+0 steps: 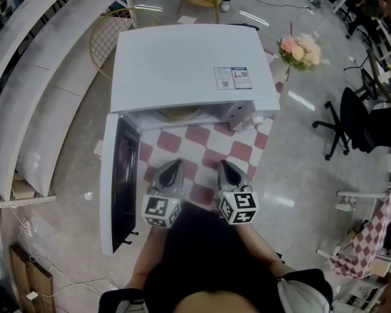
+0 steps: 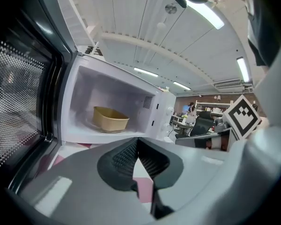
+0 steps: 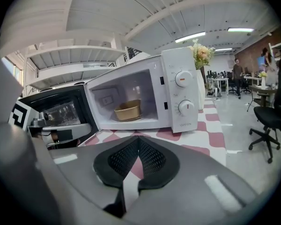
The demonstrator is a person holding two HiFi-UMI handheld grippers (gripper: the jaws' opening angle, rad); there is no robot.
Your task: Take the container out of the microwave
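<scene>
A white microwave (image 1: 189, 70) stands on a red-and-white checked table, with its dark door (image 1: 120, 175) swung open to the left. Inside, on the turntable, sits a tan round container (image 2: 110, 119), also seen in the right gripper view (image 3: 128, 110) and as a sliver in the head view (image 1: 180, 115). Both grippers hover side by side in front of the opening, short of the cavity. My left gripper (image 2: 137, 140) is shut with nothing in it. My right gripper (image 3: 138, 138) also has its tips together and holds nothing.
The open door (image 2: 18, 97) stands close on the left of my left gripper. The control panel with two knobs (image 3: 183, 93) is right of the cavity. A vase of flowers (image 1: 301, 51) stands at the table's far right; an office chair (image 1: 352, 119) is on the floor.
</scene>
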